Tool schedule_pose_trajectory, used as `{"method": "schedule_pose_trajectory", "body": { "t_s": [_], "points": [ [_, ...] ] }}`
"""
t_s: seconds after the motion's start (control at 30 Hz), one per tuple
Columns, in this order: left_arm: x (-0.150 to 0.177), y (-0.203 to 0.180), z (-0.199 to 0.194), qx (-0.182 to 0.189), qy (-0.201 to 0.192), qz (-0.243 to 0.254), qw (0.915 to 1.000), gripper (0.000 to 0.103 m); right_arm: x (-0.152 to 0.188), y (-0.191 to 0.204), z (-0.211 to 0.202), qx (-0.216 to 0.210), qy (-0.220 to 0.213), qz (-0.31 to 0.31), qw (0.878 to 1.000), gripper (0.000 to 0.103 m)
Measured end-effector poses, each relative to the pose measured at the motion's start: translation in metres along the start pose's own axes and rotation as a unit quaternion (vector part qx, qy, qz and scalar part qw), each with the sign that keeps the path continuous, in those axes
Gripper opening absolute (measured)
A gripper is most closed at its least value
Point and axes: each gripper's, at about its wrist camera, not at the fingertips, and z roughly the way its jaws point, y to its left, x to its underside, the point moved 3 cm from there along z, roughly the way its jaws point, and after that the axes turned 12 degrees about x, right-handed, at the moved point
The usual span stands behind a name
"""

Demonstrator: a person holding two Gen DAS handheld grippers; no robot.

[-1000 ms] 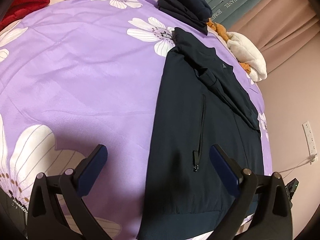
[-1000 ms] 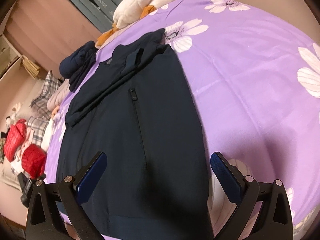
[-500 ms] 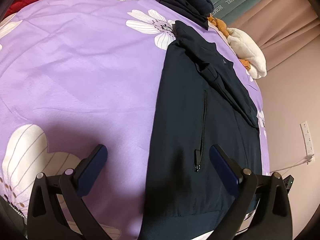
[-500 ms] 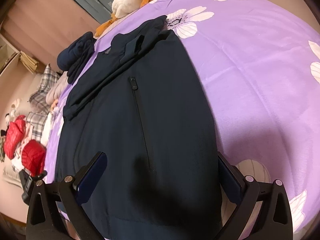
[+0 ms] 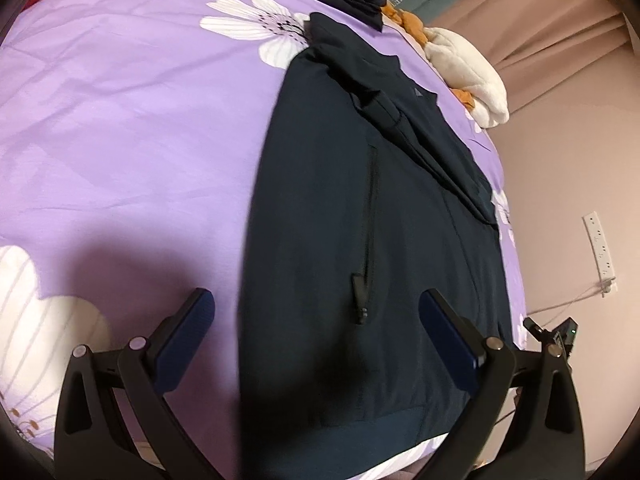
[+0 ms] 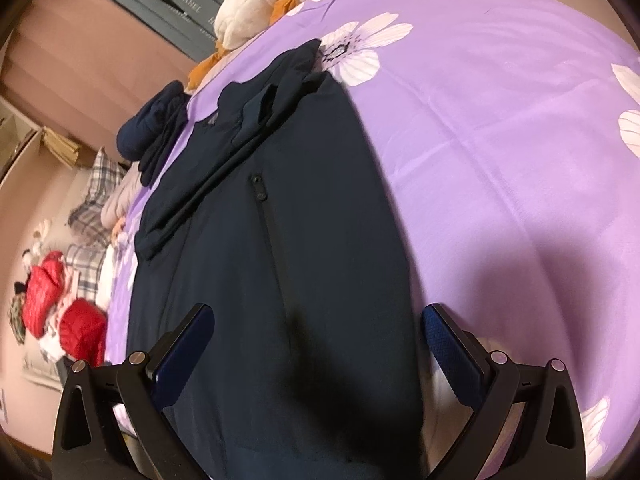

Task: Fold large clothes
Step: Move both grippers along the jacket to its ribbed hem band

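The dark jacket [image 5: 360, 208] lies flat, sides folded in. Both the left gripper [image 5: 316, 312] and right gripper [image 6: 316, 328] hang wide apart above its near hem, holding nothing. Next, they likely pinch the hem and fold it far.

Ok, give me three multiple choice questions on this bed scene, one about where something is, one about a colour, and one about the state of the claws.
1. Where does the white plush toy lie?
A. past the collar end of the navy jacket, at the far edge of the bed
B. on the jacket's hem
C. between the left claw's fingers

2. What colour is the bedsheet?
A. green with stripes
B. purple with white flowers
C. plain grey

3. How do the left claw and right claw stand?
A. both shut on the hem
B. one shut, one open
C. both open, holding nothing

Answers: A, the toy sits beyond the collar near the curtain; B, purple cloth with white flowers shows in both views; C, each claw's fingers stand wide apart above the jacket with nothing between them.
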Motion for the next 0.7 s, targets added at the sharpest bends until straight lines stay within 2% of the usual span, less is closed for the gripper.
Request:
{"method": "schedule_pose_trajectory", "body": {
  "t_s": [0.13,0.4,0.7],
  "points": [
    [0.002,-0.006,0.007,0.033,0.012,-0.006,0.9994,0.101,-0.003,-0.002,0.007,-0.022,0.02,-0.004,1.0,0.102],
    [0.011,-0.011,0.01,0.07,0.024,-0.009,0.9972,0.101,0.006,0.007,0.01,-0.114,0.066,-0.004,0.991,0.103],
    [0.018,-0.015,0.009,0.1,0.035,-0.008,0.9943,0.101,0.013,0.015,0.011,-0.156,0.086,0.006,0.984,0.103]
  ]
}}
